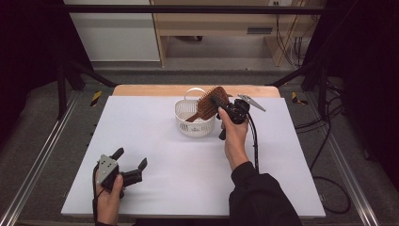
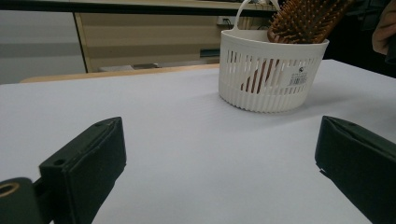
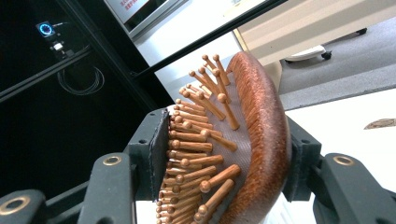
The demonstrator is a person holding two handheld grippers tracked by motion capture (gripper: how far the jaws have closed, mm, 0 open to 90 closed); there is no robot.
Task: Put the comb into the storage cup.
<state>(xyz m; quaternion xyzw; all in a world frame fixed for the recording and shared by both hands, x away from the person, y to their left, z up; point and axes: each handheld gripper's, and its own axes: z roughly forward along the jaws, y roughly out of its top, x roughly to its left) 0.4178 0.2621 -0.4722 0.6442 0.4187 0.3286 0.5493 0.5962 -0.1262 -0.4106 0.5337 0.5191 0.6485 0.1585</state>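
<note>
A wooden paddle hairbrush (image 1: pixel 211 101) leans in a small white slotted basket (image 1: pixel 195 127) at the back middle of the white table (image 1: pixel 155 141), handle down inside and head sticking out. My right gripper (image 1: pixel 218 105) is shut on the brush head. In the right gripper view one pad touches the bristle tips and the other presses the rounded back of the hairbrush (image 3: pixel 264 121). My left gripper (image 1: pixel 130 157) rests open at the near left of the table, holding nothing. In the left gripper view the basket (image 2: pixel 266 70) and the hairbrush (image 2: pixel 303 18) stand far ahead to the right.
A wooden strip (image 1: pixel 141 89) runs along the table's far edge. Beyond it are a pale cabinet (image 1: pixel 211 23), black frame bars and cables on the floor. The person's right forearm in a dark sleeve (image 1: pixel 259 197) crosses the near right of the table.
</note>
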